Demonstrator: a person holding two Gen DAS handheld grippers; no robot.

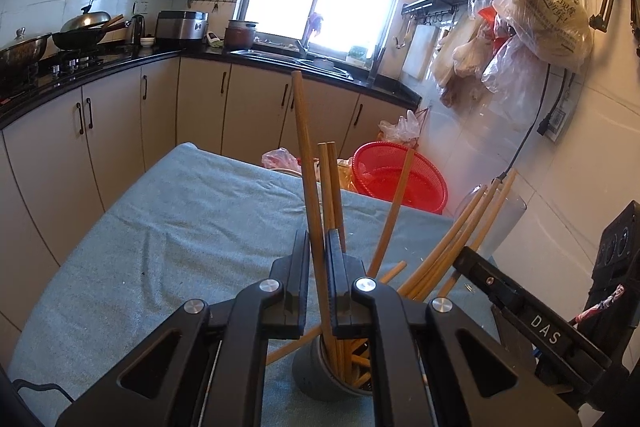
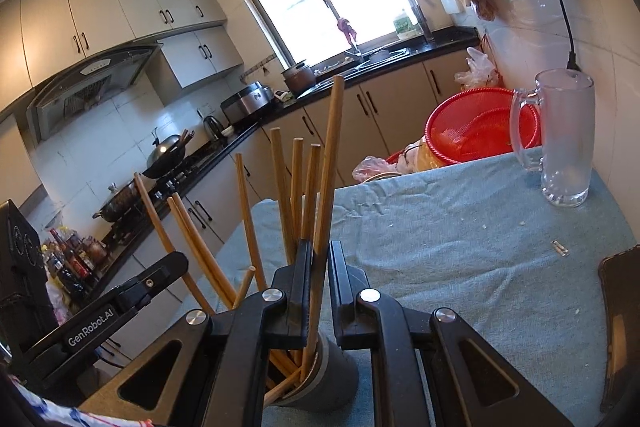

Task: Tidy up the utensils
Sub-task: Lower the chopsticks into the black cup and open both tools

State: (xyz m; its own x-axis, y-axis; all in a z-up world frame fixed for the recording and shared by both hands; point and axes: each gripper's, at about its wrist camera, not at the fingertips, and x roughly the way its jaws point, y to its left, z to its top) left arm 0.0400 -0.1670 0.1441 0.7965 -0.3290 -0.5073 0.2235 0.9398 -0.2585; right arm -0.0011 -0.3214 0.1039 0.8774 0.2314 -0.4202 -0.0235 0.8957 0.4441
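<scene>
Each clamped on one wooden chopstick, the left gripper [image 1: 316, 247] and right gripper [image 2: 320, 259] hold light, stiff, smooth sticks standing in the grey holder [image 2: 320, 379] on the blue cloth [image 2: 460, 247], best pinched mid-shaft since they could swivel or slip.

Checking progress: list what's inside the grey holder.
The grey holder on the blue cloth contains a fan of wooden chopsticks. Each gripper pinches one: left gripper, right gripper. The holder's bottom is hidden.
</scene>
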